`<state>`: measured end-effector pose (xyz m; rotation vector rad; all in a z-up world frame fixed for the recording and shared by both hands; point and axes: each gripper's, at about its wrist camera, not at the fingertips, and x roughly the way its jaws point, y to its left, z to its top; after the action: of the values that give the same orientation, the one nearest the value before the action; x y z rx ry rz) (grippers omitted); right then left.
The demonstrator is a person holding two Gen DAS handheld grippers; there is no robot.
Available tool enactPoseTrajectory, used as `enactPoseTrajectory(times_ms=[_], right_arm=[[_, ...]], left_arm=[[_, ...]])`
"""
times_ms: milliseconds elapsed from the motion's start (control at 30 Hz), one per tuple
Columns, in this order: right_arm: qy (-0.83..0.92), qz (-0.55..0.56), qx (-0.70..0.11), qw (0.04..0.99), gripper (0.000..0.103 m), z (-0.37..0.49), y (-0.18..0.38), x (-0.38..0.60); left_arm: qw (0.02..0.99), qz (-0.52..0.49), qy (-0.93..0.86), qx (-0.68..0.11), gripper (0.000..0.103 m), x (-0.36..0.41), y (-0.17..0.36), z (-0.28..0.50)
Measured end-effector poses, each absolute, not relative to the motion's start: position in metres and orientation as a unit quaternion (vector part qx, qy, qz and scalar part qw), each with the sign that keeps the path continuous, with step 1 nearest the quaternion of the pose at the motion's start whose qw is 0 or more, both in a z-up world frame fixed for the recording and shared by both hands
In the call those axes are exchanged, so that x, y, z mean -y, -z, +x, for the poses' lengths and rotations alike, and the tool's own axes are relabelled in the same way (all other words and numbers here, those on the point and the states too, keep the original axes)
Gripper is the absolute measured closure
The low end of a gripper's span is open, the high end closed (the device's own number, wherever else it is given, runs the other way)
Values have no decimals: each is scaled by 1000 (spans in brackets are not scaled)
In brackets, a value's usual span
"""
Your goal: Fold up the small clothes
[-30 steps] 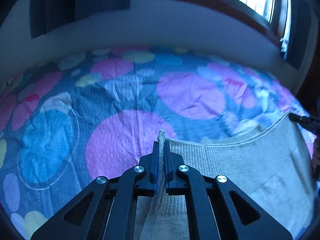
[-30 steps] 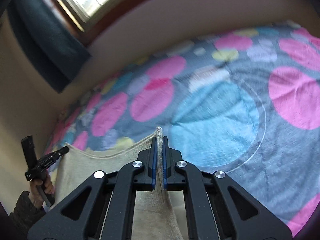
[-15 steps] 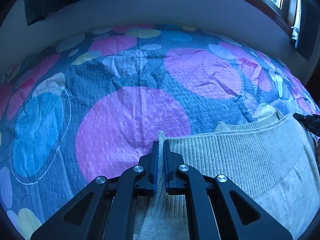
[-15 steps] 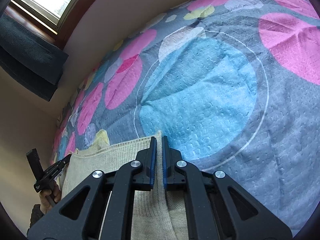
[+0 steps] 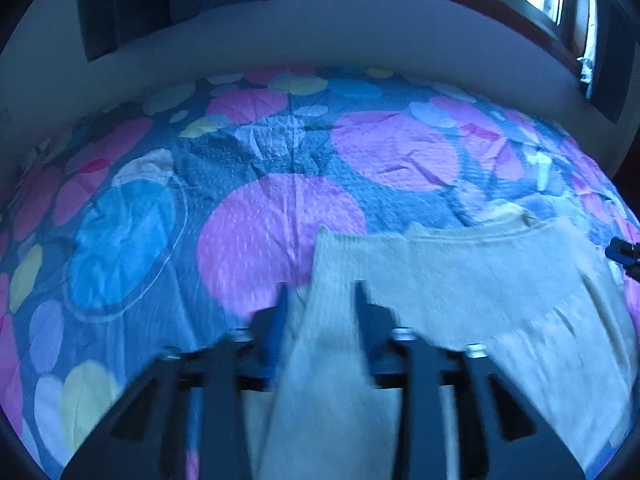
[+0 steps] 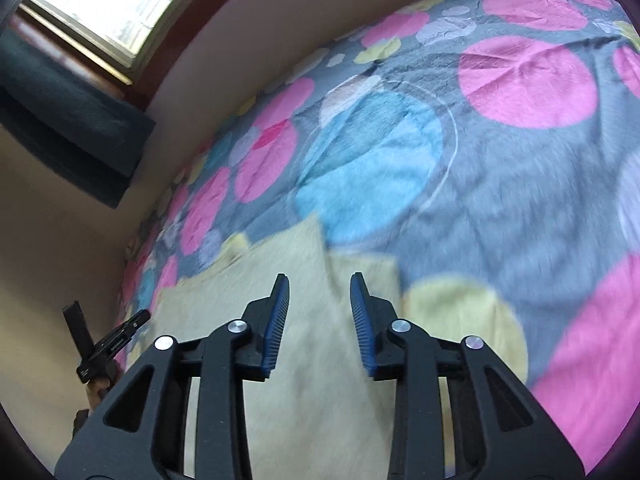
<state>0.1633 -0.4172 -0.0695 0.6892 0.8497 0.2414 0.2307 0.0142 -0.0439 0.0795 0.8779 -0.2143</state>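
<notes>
A cream knit garment (image 5: pixel 460 272) lies flat on the spotted bedspread (image 5: pixel 280 216). It also shows in the right wrist view (image 6: pixel 248 288). My left gripper (image 5: pixel 320 292) is open, its jaws spread either side of the garment's near corner, blurred by motion. My right gripper (image 6: pixel 318 280) is open and empty just above the garment's other corner. The tip of the right gripper shows at the right edge of the left wrist view (image 5: pixel 622 250). The left gripper shows at the lower left of the right wrist view (image 6: pixel 108 344).
The bedspread (image 6: pixel 500 184) has pink, blue and yellow circles on grey. A pale wall (image 5: pixel 320 32) runs behind the bed. A window (image 6: pixel 116 4) and a dark curtain (image 6: pixel 68 128) stand by it.
Both grippers have opened and let go of the garment's corners. The garment has dropped flat onto the bedspread, and both grippers have pulled back a little.
</notes>
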Motion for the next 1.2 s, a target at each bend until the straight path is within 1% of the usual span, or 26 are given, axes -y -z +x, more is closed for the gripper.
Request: enactPoseTrajectory(times_ms=[33, 100, 133, 167, 233, 367, 500, 600, 800, 1200], right_arm=[[-123, 327, -401, 847, 70, 150, 66, 414], [-134, 327, -397, 847, 67, 131, 62, 408], [-141, 330, -394, 846, 64, 120, 60, 404], [-149, 334, -391, 845, 63, 107, 60, 400], [-162, 340, -388, 841, 63, 87, 59, 393], [-187, 339, -389, 836, 62, 46, 63, 376], [-196, 339, -407, 825, 61, 22, 76, 365], [-165, 331, -425, 826, 59, 14, 90, 365], [-171, 373, -403, 818, 60, 7, 101, 377], [-172, 369, -385, 828, 61, -2, 102, 381]], left_arm=[[901, 34, 104, -420, 48, -14, 41, 221], [902, 25, 113, -416, 44, -15, 36, 200], [902, 21, 115, -417, 40, -15, 34, 188], [901, 18, 115, -418, 35, -14, 34, 181], [900, 4, 122, -420, 33, -16, 34, 157], [894, -17, 129, -429, 33, -20, 43, 113], [890, -11, 116, -442, 33, -25, 61, 94], [891, -20, 113, -439, 33, -32, 69, 88], [897, -18, 109, -427, 33, -34, 72, 82], [898, -21, 108, -426, 32, -35, 74, 81]])
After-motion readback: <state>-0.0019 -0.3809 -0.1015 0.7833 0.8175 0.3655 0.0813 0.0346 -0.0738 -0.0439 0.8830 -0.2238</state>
